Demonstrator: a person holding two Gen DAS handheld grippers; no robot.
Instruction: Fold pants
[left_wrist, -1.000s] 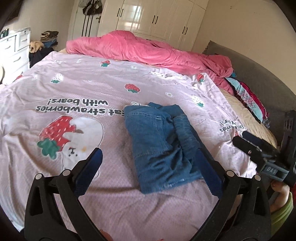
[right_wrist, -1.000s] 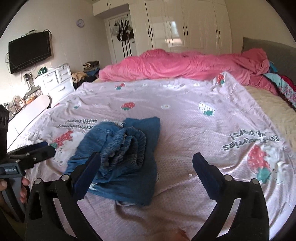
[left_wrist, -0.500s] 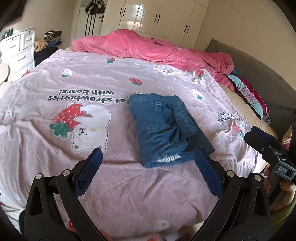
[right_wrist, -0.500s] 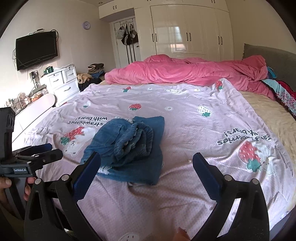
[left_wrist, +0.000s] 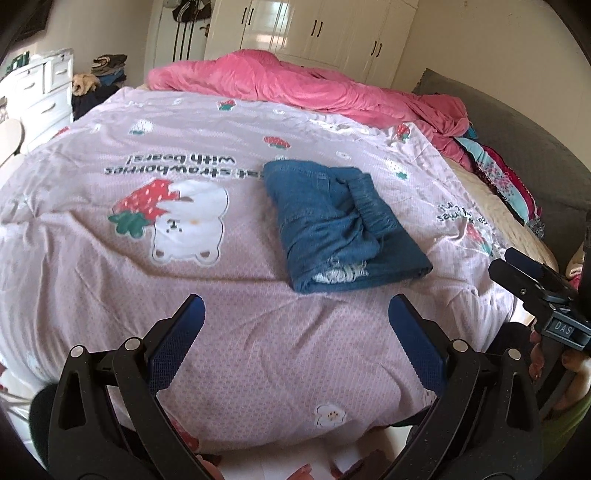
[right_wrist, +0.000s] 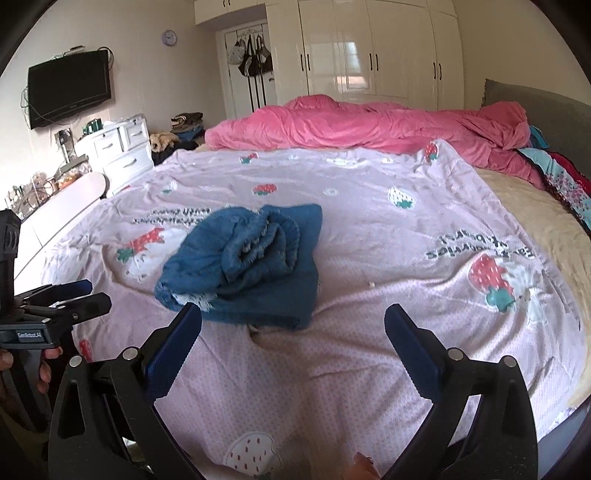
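The blue denim pants (left_wrist: 338, 225) lie folded in a compact bundle on the pink strawberry bedspread (left_wrist: 110, 258), frayed hems facing me. They also show in the right wrist view (right_wrist: 251, 262). My left gripper (left_wrist: 295, 332) is open and empty, held back over the near edge of the bed, well short of the pants. My right gripper (right_wrist: 293, 339) is open and empty, also back from the pants near the bed's edge. The right gripper shows at the right side of the left wrist view (left_wrist: 535, 288); the left gripper shows at the left side of the right wrist view (right_wrist: 55, 306).
A pink quilt (right_wrist: 351, 125) is heaped at the far end of the bed. Colourful clothes (left_wrist: 498, 177) lie by the grey headboard (left_wrist: 535, 147) on the right. A white dresser (right_wrist: 114, 147) and a wall TV (right_wrist: 70, 88) stand to the left, white wardrobes (right_wrist: 369, 55) behind.
Both grippers have pulled back from the folded pants toward the near edge of the bed. The pants now sit farther away and have not moved on the bedspread.
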